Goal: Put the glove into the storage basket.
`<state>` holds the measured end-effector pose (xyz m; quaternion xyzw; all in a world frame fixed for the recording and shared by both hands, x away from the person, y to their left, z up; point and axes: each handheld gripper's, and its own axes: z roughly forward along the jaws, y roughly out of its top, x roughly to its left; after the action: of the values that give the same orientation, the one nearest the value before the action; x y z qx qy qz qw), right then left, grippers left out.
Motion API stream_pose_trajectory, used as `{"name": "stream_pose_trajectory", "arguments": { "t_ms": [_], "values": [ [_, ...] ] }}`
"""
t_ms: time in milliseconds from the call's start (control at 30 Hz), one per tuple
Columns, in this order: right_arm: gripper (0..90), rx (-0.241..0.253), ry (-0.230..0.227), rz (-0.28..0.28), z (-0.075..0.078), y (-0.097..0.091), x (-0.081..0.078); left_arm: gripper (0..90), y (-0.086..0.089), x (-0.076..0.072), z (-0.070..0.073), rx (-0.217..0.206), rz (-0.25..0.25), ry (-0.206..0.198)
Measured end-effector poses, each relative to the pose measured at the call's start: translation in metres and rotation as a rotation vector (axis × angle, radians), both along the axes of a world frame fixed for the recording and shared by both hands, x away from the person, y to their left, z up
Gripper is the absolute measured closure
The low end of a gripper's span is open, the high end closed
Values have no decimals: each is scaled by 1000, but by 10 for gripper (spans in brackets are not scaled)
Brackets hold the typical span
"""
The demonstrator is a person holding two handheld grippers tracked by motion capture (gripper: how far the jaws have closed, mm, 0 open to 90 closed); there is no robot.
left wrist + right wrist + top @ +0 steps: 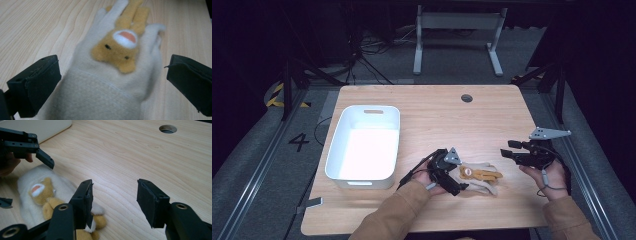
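A wooden table [437,115] fills the middle of the frame. A white bin [364,147] sits left of centre, nothing inside it. Low in the frame, just right of the bin, the left gripper [462,184] lies over the cuff end of a cream glove [479,177] with an orange plush animal on it; the glove lies flat, fingers pointing right. At the lower right the right gripper [507,150] hovers near the table edge, apart from the glove, jaws open and pointing left. A round hole [467,98] marks the table's upper middle.
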<state>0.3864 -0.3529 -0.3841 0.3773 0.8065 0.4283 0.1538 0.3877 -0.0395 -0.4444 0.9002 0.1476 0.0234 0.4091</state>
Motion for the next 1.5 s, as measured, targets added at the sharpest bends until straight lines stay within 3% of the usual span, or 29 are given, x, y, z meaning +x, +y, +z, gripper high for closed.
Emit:
{"name": "stream_pose_trajectory", "arguments": {
  "t_ms": [100,167,500,967,1400,1500],
  "values": [
    [469,1,0,2,0,0,0,0,-3,1,-3,17,-9,8],
    [467,3,1,2,-1,0,0,0,-6,0,-3,51,-29,-24],
    [463,11,3,8,0,0,0,0,-10,1,-12,59,-57,-38],
    [461,16,5,14,-1,1,0,0,-21,2,-21,115,-79,-76],
    [459,28,-4,18,1,-1,-3,43,-22,7,-24,148,-80,-45],
    [458,31,-2,17,1,-1,-2,61,-23,7,-24,136,-72,-36]
  ]
}}
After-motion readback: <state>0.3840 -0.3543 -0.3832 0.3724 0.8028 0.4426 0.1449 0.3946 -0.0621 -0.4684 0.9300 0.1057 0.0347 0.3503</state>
